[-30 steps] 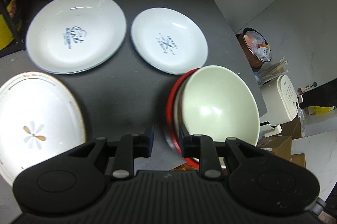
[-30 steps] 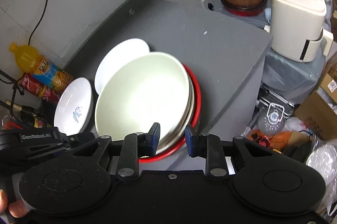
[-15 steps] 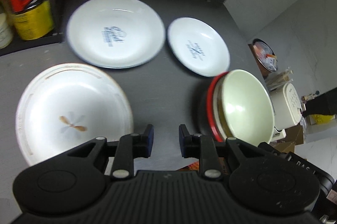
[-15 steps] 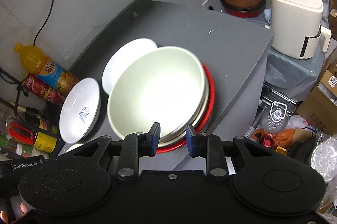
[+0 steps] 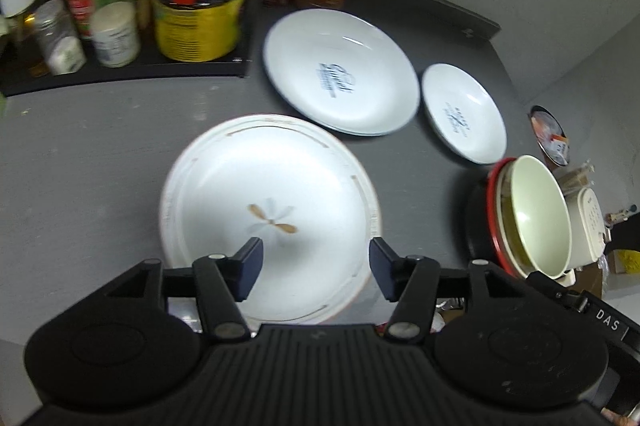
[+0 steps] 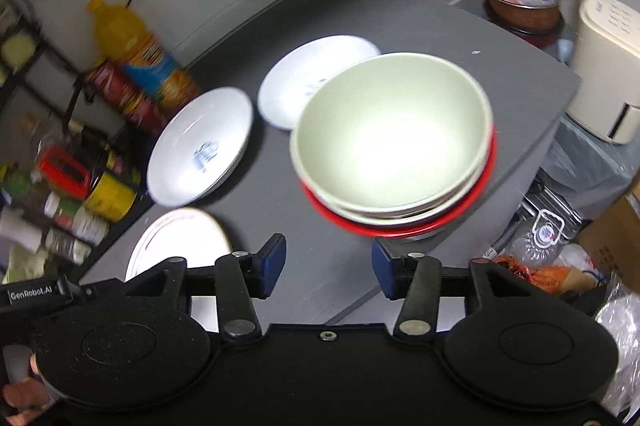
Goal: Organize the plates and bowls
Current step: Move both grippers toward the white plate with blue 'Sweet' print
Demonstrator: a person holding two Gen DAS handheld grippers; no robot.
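Two plate logos (image 5: 338,85) legible left-side only.

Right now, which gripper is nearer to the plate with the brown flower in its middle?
Left. The left gripper hangs open directly over the near edge of the flower plate. The right gripper, also open, is off to the side, facing the stacked bowls.
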